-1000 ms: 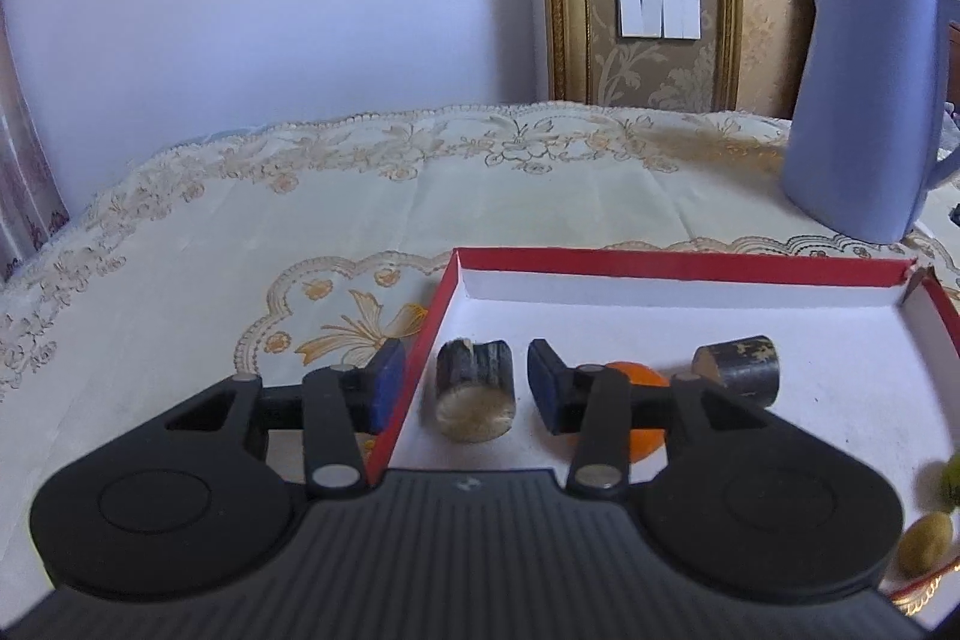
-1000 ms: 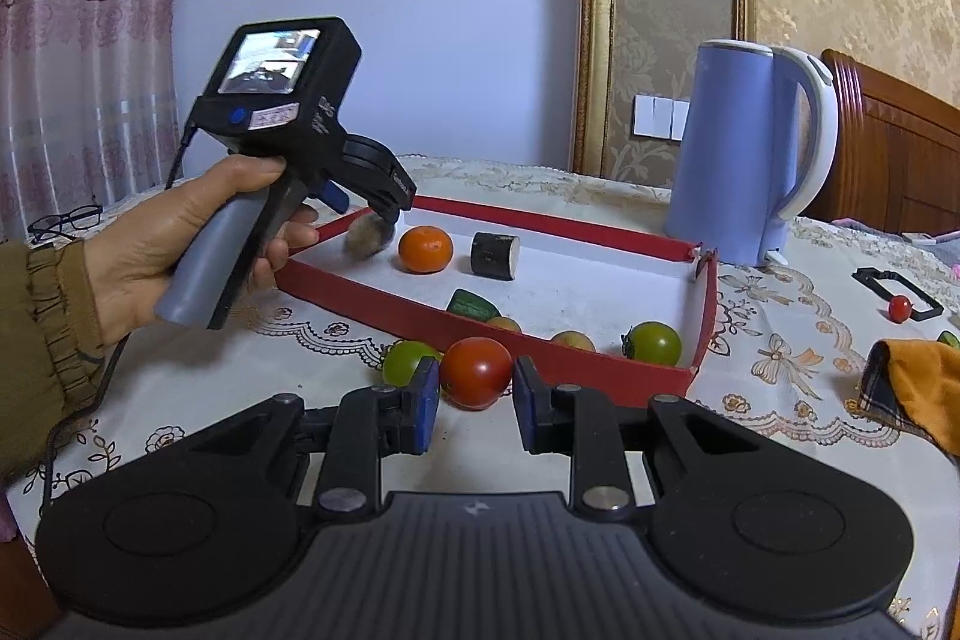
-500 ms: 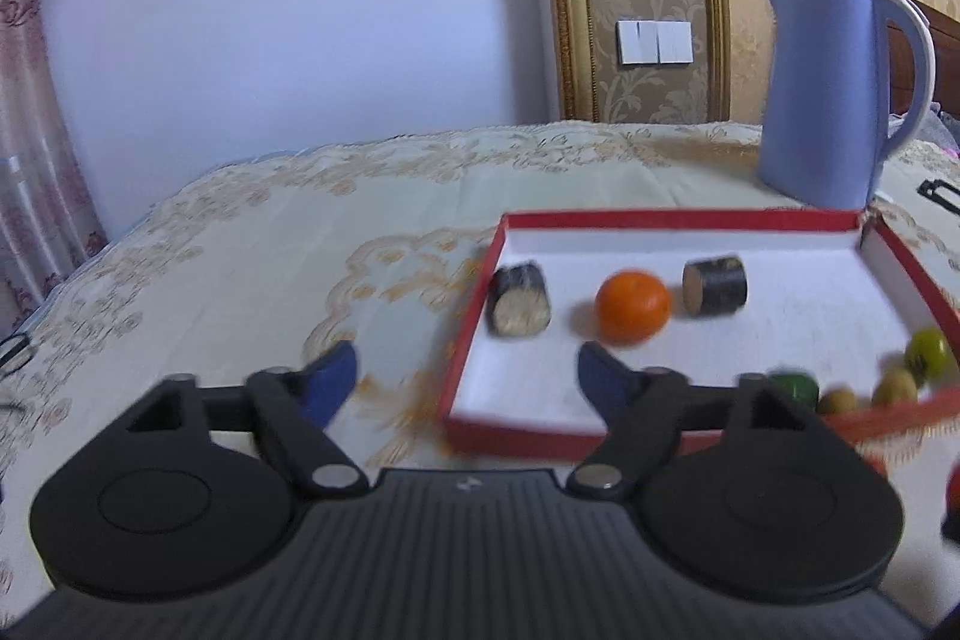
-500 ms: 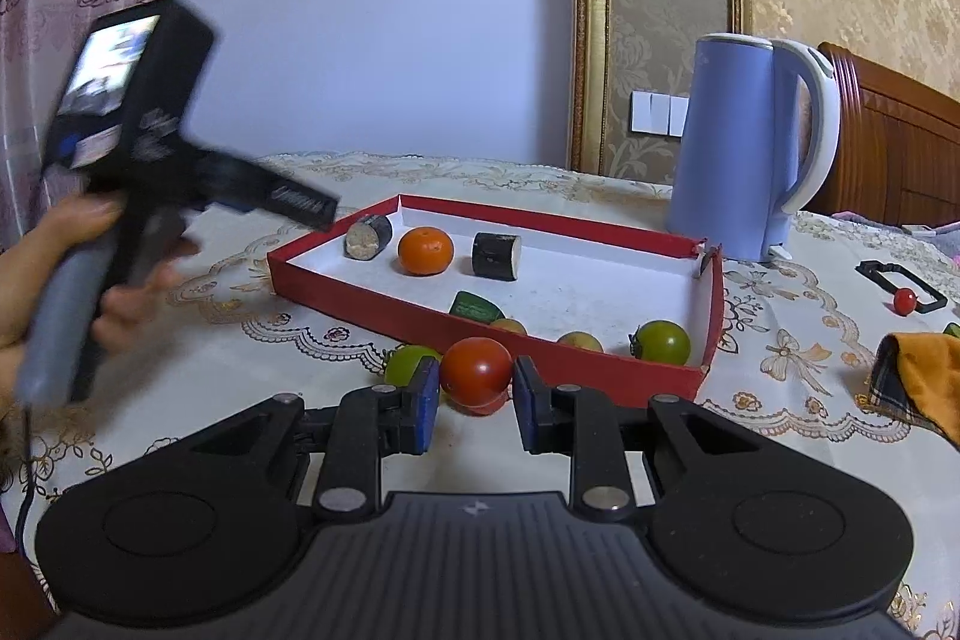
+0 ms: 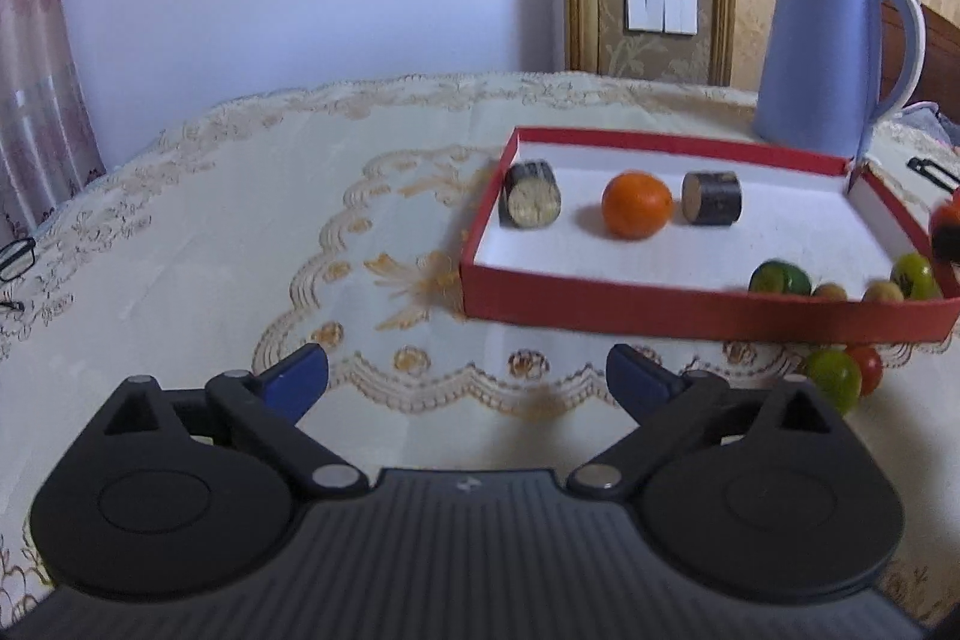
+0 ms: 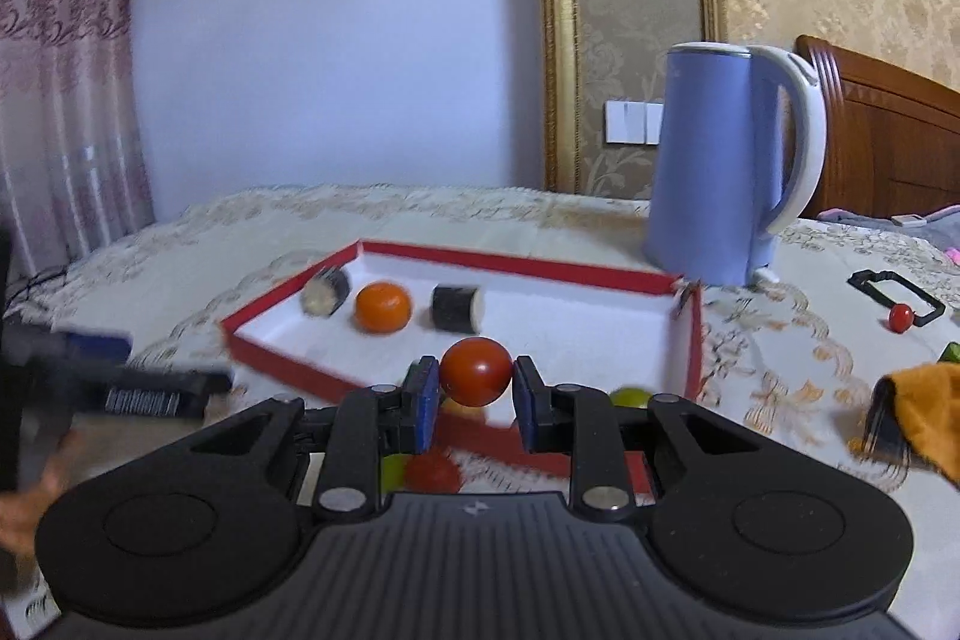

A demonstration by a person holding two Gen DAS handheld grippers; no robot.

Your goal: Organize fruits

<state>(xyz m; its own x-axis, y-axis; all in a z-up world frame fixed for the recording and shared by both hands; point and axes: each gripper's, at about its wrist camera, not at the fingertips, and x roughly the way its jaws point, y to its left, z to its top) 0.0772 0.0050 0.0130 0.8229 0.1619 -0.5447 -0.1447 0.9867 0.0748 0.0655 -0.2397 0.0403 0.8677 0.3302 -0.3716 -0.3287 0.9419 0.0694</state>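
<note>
Through the left wrist camera, I see my left gripper (image 5: 468, 379) spread wide with nothing between its fingers, hovering over the embroidered tablecloth (image 5: 252, 220). Ahead and to the right lies the red tray (image 5: 690, 307). At its far left sit a dark cut log piece (image 5: 531, 202), an orange (image 5: 636, 205) and a second dark piece (image 5: 713, 197) in a row. Small green and tan fruits cluster in the near right corner. A green tomato (image 5: 834, 379) rests on the cloth just outside the near wall.

Over on the right wrist camera, my right gripper (image 6: 474, 394) is clamped on a red tomato (image 6: 477, 371), lifted above the tray's near edge (image 6: 288, 370). A blue kettle (image 6: 714, 172) stands beyond the tray on the right.
</note>
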